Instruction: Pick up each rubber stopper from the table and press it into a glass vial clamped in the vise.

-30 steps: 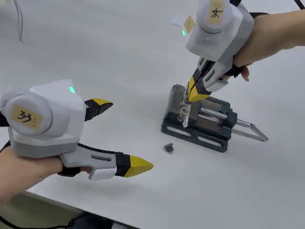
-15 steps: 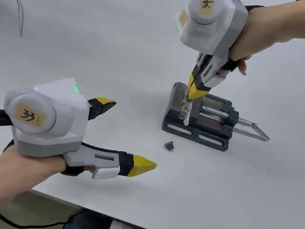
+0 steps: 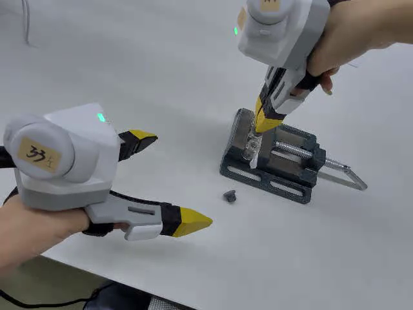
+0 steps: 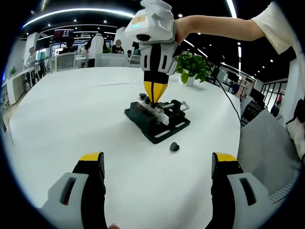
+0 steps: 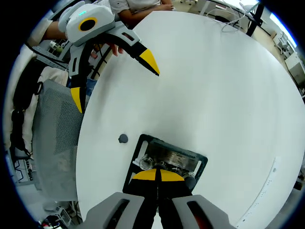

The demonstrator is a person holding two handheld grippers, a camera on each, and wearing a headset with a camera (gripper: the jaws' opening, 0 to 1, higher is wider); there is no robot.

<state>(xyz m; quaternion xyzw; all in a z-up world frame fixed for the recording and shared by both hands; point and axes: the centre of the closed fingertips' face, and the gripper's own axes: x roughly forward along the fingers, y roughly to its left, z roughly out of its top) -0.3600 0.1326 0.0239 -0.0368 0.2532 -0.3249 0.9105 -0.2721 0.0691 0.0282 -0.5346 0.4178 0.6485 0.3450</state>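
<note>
My right claw is closed, its tips together just above the glass vial clamped in the vise (if something sits between the tips, I cannot tell). My left claw hangs wide open over the counter. One rubber stopper lies on the counter near the vise.

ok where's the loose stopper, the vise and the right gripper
loose stopper (image 3: 229, 196), head view, middle of its small grey body on the table
vise (image 3: 263, 183), head view, front rail of its dark base
right gripper (image 3: 264, 124), head view, between its closed yellow tips over the vise
</note>
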